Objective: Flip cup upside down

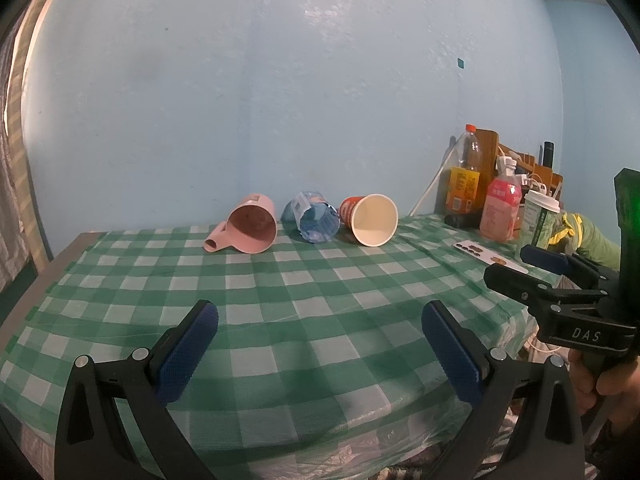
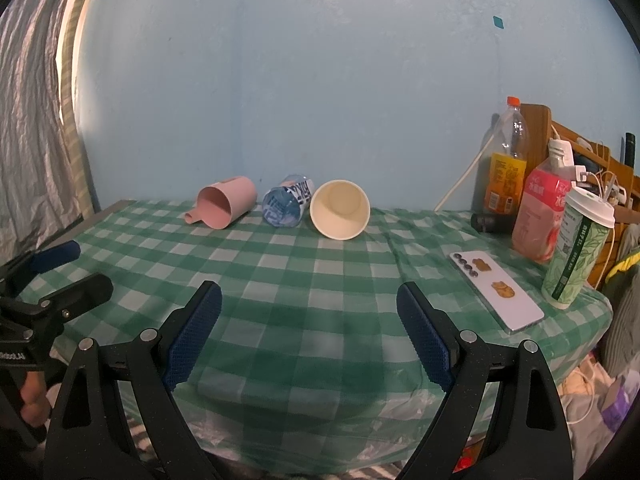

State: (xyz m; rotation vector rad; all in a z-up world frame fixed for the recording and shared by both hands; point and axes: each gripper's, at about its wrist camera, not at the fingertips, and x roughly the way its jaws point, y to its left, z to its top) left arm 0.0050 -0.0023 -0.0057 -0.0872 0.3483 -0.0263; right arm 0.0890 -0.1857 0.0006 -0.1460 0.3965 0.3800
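Note:
Three cups lie on their sides at the back of the table, mouths toward me: a pink handled mug, a clear blue plastic cup, and a red-and-white paper cup. My left gripper is open and empty over the near part of the cloth. My right gripper is open and empty too, and also shows at the right in the left wrist view. The left gripper shows at the left edge of the right wrist view.
A green checked cloth covers the table. At the right stand an orange-capped bottle, a pink bottle and a green lidded cup. A white phone lies flat. The blue wall is close behind.

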